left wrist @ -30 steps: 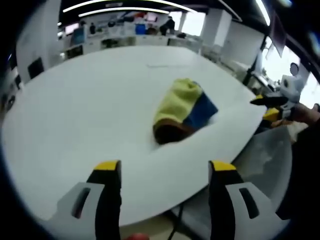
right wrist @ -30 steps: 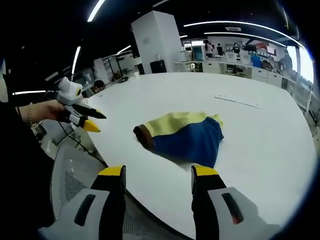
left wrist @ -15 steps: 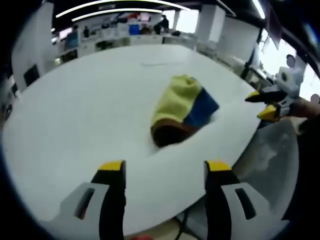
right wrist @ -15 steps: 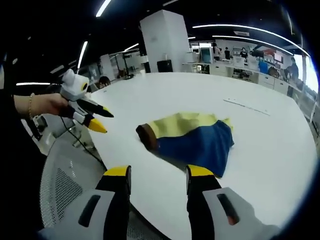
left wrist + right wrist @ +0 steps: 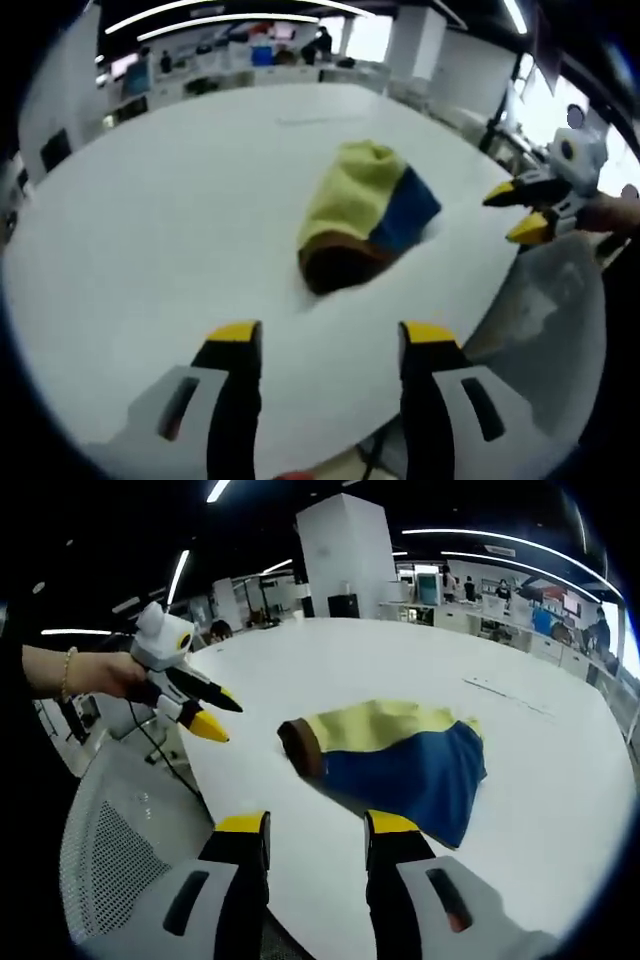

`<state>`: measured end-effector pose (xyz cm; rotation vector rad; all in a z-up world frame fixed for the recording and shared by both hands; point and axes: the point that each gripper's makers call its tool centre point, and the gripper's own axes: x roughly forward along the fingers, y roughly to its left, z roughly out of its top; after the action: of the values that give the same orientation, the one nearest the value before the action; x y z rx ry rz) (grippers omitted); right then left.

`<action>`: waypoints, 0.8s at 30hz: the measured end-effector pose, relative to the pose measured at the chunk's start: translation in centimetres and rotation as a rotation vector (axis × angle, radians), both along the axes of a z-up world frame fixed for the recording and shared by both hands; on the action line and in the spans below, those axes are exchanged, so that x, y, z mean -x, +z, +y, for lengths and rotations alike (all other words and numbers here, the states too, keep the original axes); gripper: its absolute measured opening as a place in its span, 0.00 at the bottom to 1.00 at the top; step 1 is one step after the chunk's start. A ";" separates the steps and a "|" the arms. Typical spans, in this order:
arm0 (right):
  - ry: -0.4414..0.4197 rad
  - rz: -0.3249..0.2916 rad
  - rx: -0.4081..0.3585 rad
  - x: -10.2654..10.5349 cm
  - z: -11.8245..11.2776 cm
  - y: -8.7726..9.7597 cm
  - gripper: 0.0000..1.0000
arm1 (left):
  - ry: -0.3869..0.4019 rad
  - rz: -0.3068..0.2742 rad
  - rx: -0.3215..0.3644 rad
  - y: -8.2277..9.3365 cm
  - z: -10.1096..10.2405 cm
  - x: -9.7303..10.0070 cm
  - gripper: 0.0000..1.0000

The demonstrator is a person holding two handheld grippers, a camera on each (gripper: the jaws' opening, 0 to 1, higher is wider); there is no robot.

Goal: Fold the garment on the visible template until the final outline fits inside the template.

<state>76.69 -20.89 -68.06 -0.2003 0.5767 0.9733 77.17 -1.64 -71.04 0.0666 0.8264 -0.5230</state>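
The folded garment (image 5: 360,215) lies bunched on the white table (image 5: 150,210), with a yellow top, a blue side and a brown cuff end. My left gripper (image 5: 330,338) hangs open over the near table edge, short of the cuff, holding nothing. In the right gripper view the garment (image 5: 400,755) shows its blue face, with the brown cuff pointing left. My right gripper (image 5: 317,826) is open just short of the garment, nothing between its jaws. The right gripper (image 5: 530,207) also enters the left gripper view from the right, and the left gripper (image 5: 185,695) enters the right gripper view from the left.
A grey mesh chair (image 5: 110,860) stands beside the table edge below my grippers. A thin faint mark (image 5: 505,695) lies on the table beyond the garment. A person's hand (image 5: 85,672) holds the left gripper. Desks and people are far behind.
Both views have shifted a little closer to the garment. The jaws in each view stand slightly narrower than before, still open. The garment has not moved.
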 end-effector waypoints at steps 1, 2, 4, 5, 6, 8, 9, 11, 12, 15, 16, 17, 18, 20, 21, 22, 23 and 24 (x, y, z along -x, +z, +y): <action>0.006 -0.003 0.004 0.0 0.2 -0.1 0.36 | 0.000 0.000 0.000 -0.1 0.0 -0.1 0.50; 0.011 -0.007 0.008 -0.1 0.3 -0.1 0.36 | 0.000 -0.001 0.000 -0.2 0.0 -0.2 0.49; 0.021 -0.017 0.014 -0.2 0.6 -0.3 0.34 | -0.001 -0.003 0.003 -0.4 0.0 -0.3 0.49; 0.025 -0.018 0.016 -0.2 0.7 -0.3 0.33 | -0.005 -0.002 0.005 -0.4 -0.1 -0.4 0.49; 0.029 -0.018 0.014 -0.3 0.8 -0.4 0.32 | -0.009 -0.003 0.006 -0.5 -0.2 -0.4 0.48; 0.034 -0.023 0.017 -0.4 1.1 -0.5 0.30 | -0.019 -0.011 0.008 -0.5 -0.4 -0.6 0.46; 0.037 -0.024 0.020 -0.5 1.2 -0.6 0.30 | -0.021 -0.012 0.010 -0.6 -0.4 -0.6 0.45; 0.044 -0.025 0.027 -0.6 1.4 -0.8 0.30 | -0.023 -0.015 0.014 -0.8 -0.5 -0.8 0.44; 0.048 -0.027 0.031 -0.6 1.6 -0.9 0.30 | -0.027 -0.020 0.016 -0.9 -0.6 -1.0 0.43; 0.081 -0.052 0.065 -0.8 2.1 -1.3 0.29 | -0.030 -0.023 0.019 -1.3 -0.6 -1.4 0.41; 0.093 -0.065 0.082 -0.8 2.2 -1.4 0.28 | -0.029 -0.024 0.021 -1.4 -0.7 -1.6 0.40; 0.099 -0.071 0.087 -0.8 2.4 -1.4 0.28 | -0.028 -0.025 0.023 -1.4 -0.7 -1.7 0.40; 0.105 -0.070 0.087 -0.9 2.7 -1.5 0.28 | -0.027 -0.027 0.026 -1.6 -0.7 -1.8 0.39; 0.126 -0.080 0.096 -1.0 3.1 -1.7 0.27 | -0.028 -0.024 0.025 -1.9 -0.8 -2.0 0.38; 0.134 -0.083 0.103 -1.0 3.3 -1.8 0.27 | -0.031 -0.023 0.022 -2.1 -0.8 -2.1 0.37; 0.141 -0.084 0.108 -1.0 3.5 -1.9 0.27 | -0.033 -0.023 0.019 -2.2 -0.8 -2.1 0.37; 0.148 -0.083 0.112 -1.0 3.6 -2.1 0.27 | -0.034 -0.025 0.018 -2.3 -0.8 -2.1 0.36; 0.155 -0.082 0.116 -1.1 3.8 -2.3 0.27 | -0.034 -0.027 0.020 -2.3 -0.8 -2.2 0.35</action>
<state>77.80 -17.05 -70.32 -0.3913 0.5483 1.0771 79.37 -2.47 -73.32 0.0688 0.7949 -0.5614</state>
